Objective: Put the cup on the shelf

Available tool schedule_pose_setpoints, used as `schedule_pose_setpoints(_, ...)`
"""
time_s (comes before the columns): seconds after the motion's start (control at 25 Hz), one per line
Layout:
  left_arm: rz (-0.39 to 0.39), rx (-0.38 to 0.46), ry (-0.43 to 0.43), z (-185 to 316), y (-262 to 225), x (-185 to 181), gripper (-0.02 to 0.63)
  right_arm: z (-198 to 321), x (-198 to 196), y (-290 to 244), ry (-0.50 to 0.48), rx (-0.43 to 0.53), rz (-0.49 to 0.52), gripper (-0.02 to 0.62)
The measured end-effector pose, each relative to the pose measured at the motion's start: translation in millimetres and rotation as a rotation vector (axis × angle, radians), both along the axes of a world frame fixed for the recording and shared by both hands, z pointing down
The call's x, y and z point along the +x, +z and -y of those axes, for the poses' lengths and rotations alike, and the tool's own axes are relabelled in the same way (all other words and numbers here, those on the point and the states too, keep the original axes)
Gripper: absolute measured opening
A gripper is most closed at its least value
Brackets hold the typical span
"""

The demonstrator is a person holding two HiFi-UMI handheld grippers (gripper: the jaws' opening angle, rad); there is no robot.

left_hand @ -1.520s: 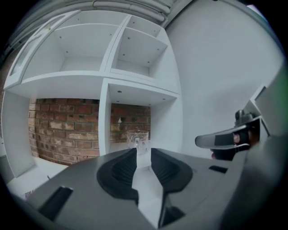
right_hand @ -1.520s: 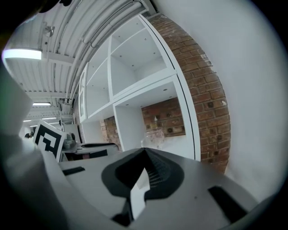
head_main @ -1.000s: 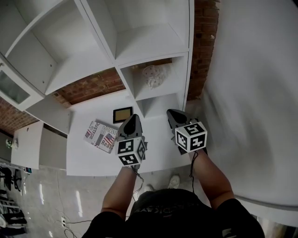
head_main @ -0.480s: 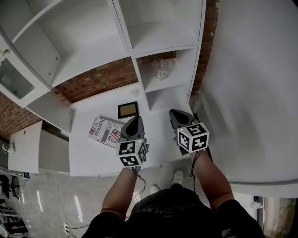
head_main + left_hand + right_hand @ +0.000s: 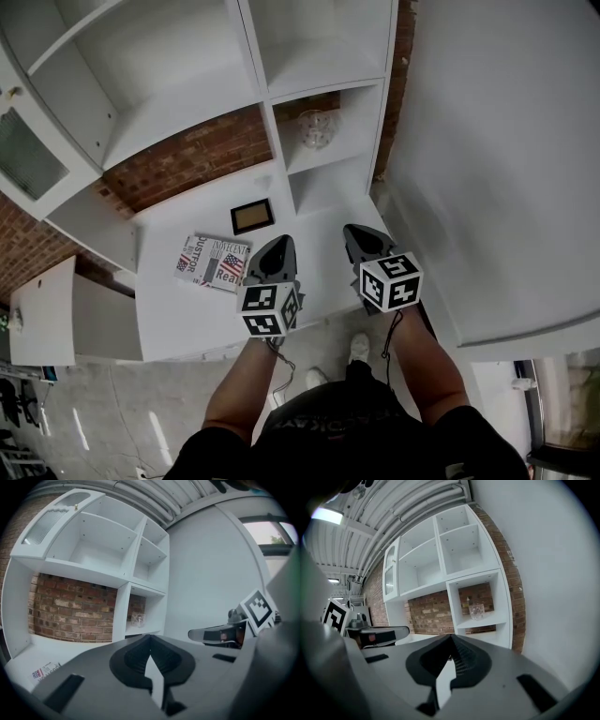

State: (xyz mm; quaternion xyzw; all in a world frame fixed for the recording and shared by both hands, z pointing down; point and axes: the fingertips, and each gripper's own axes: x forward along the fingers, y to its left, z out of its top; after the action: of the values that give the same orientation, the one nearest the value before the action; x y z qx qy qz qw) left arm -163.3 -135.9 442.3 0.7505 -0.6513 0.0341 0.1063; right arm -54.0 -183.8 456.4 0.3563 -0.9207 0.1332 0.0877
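Note:
A clear cut-glass cup (image 5: 316, 128) (image 5: 476, 611) (image 5: 138, 619) stands on a small shelf (image 5: 323, 156) in the right column of a white shelf unit, with brick wall behind it. Both grippers hover side by side above the white counter's front edge, well short of the cup. My left gripper (image 5: 278, 247) has its jaws shut with nothing between them. My right gripper (image 5: 360, 234) looks shut and empty too, its jaw tips meeting in its own view. Each gripper shows in the other's view, the right gripper (image 5: 220, 634) and the left gripper (image 5: 375, 634).
A newspaper (image 5: 212, 262) and a small framed picture (image 5: 252, 216) lie on the white counter (image 5: 178, 309). A plain white wall (image 5: 497, 159) rises at the right. A glass-fronted cabinet door (image 5: 28, 155) is at the upper left. A lower white cabinet (image 5: 42, 314) stands left.
Both grippers have drifted back from the shelf unit toward the counter's front edge, staying shut. The cup stays on its shelf.

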Motion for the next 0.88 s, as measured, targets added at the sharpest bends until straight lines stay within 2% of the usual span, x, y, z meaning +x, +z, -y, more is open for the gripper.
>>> schedule_pose_setpoints(0.36,-0.011,0.012,0.070,-32,-3,13,0.005,-39,11,-6,0.054,0.017,-0.007,0.000)
schedule_pose_setpoints(0.88,-0.031,0.055,0.094,-57,-20,16,0.005,-69,15,-23,0.074,0.058,-0.025,0.000)
